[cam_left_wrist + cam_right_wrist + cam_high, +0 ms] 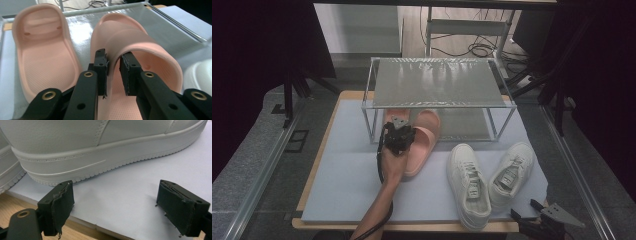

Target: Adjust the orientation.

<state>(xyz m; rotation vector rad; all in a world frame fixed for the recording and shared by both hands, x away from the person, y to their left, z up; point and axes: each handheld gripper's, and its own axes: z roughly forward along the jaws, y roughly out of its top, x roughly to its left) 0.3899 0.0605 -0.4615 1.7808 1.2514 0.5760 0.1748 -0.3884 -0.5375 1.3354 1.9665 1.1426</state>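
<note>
- Fingers (101, 72) of the left gripper (399, 134) pinch the strap edge of the pink slide (135, 50): 1 pad outside the strap wall, 1 inside under the arch, both pressed on the rubber.
- Grip sits on the strap rather than the sole, likely because the strap is the 1 thin wall narrow jaws can clamp, and it lets the slide be dragged or lifted without tipping.
- Slide lies toe-forward at the front edge of the wire rack (377, 105), toe already under the rack's top shelf, heel out on the grey mat (347, 190); looks like it's headed onto the lower shelf.
- Second pink slide (42, 57) already sits on that lower shelf, just beside and parallel, toward the rack's left edge; not touching as far as I can tell.
- Right gripper (115, 207) has its 2 pads spread wide, nothing between them, parked low at the mat's near right corner.
- 2 white sneakers (469, 185) (512, 172) stand on the right half of the mat, near its front edge; the nearer sole (100, 167) is just ahead of the right pads, apart from them. Judging by that, it's staged for the next pick.
</note>
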